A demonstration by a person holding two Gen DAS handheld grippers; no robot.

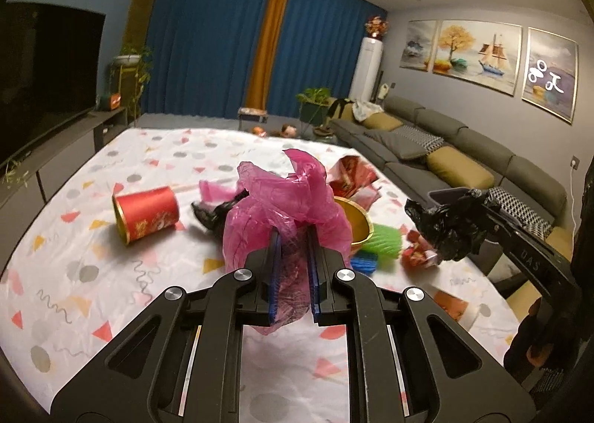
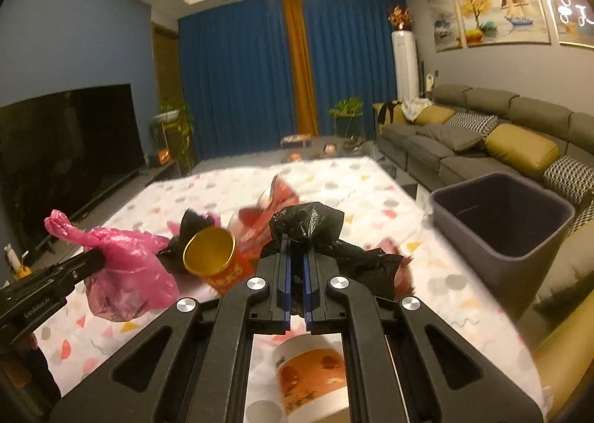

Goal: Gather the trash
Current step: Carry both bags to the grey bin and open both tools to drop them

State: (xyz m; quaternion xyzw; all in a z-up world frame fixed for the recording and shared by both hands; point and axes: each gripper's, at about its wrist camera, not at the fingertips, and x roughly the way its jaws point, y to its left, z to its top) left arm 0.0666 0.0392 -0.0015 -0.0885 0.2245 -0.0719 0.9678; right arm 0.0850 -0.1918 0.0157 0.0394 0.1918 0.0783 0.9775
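Clenching a crumpled pink plastic bag between its blue pads, the left gripper was held above the patterned tablecloth. A black plastic bag was pinched by the right gripper. A grey bin was seen at two o'clock of it, and a red cup lay at ten o'clock of the pink bag.

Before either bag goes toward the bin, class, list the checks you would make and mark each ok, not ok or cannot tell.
1. Left gripper shut on the pink bag: ok.
2. Right gripper shut on the black bag: ok.
3. Both bags lifted off the tablecloth: ok.
4. Bin open, standing right of the table: ok.
5. Bin has room inside: cannot tell, interior dark.
6. Table cleared of trash: not ok, a red cup and wrappers remain.
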